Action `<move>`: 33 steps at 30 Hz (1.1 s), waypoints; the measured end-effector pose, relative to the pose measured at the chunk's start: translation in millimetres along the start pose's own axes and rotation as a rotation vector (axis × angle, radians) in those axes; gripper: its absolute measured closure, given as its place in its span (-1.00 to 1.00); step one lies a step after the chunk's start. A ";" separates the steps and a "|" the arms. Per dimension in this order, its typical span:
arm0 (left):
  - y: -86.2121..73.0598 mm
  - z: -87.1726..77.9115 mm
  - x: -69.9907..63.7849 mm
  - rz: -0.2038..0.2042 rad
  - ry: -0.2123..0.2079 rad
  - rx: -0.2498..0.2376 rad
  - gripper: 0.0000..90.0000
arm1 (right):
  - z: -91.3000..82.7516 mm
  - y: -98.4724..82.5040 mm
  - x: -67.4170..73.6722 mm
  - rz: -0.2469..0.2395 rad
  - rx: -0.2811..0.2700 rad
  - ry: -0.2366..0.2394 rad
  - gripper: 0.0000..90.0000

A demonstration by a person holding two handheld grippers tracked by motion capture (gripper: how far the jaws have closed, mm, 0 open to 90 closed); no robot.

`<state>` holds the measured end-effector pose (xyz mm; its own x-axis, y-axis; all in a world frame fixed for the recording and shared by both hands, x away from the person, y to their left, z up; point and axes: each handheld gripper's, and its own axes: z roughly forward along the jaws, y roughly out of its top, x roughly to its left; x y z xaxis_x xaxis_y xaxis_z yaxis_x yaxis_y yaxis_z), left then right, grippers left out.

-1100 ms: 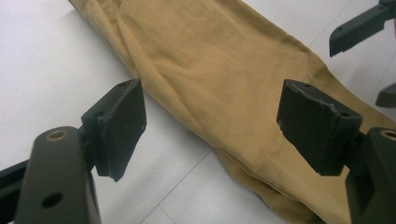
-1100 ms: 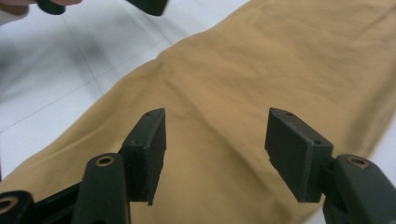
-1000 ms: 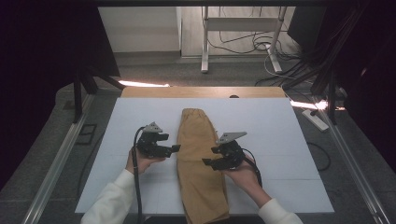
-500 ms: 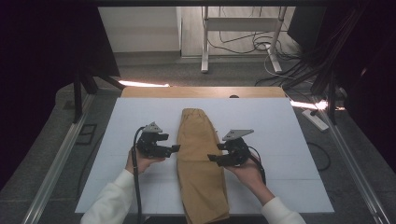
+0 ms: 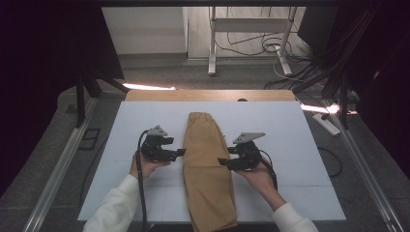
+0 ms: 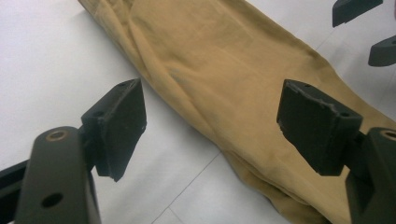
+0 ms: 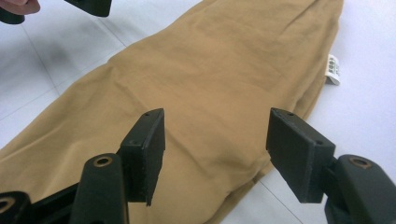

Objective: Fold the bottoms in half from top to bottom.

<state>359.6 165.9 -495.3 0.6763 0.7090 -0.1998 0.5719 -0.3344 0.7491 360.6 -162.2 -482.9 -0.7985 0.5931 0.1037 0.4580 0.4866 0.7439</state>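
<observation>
The white counter [image 5: 290, 125] carries folded tan trousers [image 5: 208, 169], laid lengthwise down its middle, their near end at the counter's near edge. Wide bare white lies on both sides of the trousers. The left gripper [image 5: 180, 152] sits just beside the trousers' left edge, its fingers [image 6: 119, 123] apart with nothing between them. The right gripper [image 5: 221, 161] sits at the trousers' right edge, fingers [image 7: 299, 151] apart over the cloth, not pressing it. A small white label [image 7: 333, 69] pokes out at the trousers' right edge.
</observation>
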 end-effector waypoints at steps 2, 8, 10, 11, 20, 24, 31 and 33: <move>-0.3 -0.9 1.5 -0.003 0.002 0.000 -0.47 | 0.1 0.5 -1.4 0.001 0.001 -0.001 -0.15; 1.1 0.0 8.8 -0.016 0.015 -0.006 -0.47 | 4.7 3.4 -6.4 0.008 0.012 -0.013 -0.15; 2.9 1.6 11.7 -0.019 0.018 -0.005 -0.47 | 7.5 5.4 -8.6 0.010 0.016 -0.016 -0.15; 4.0 3.1 13.1 -0.019 0.021 -0.004 -0.47 | 9.1 6.7 -9.9 0.005 0.019 -0.017 -0.15; 16.6 16.5 27.4 -0.053 0.025 -0.004 -0.48 | 18.3 17.1 -22.3 0.018 0.007 -0.046 -0.15; 18.6 20.2 29.3 -0.051 0.031 0.004 -0.48 | 22.0 18.6 -26.9 0.033 0.011 -0.056 -0.15; 23.6 32.7 36.8 -0.057 0.040 0.024 -0.48 | 31.0 24.5 -36.1 0.047 0.024 -0.058 -0.15; 27.0 36.1 39.3 -0.057 0.038 0.025 -0.48 | 33.7 27.9 -39.0 0.049 0.013 -0.060 -0.15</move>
<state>418.4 162.3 -505.8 0.6249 0.7499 -0.2173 0.6207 -0.3083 0.7209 417.7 -150.2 -488.5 -0.7505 0.6534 0.0994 0.5010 0.4644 0.7303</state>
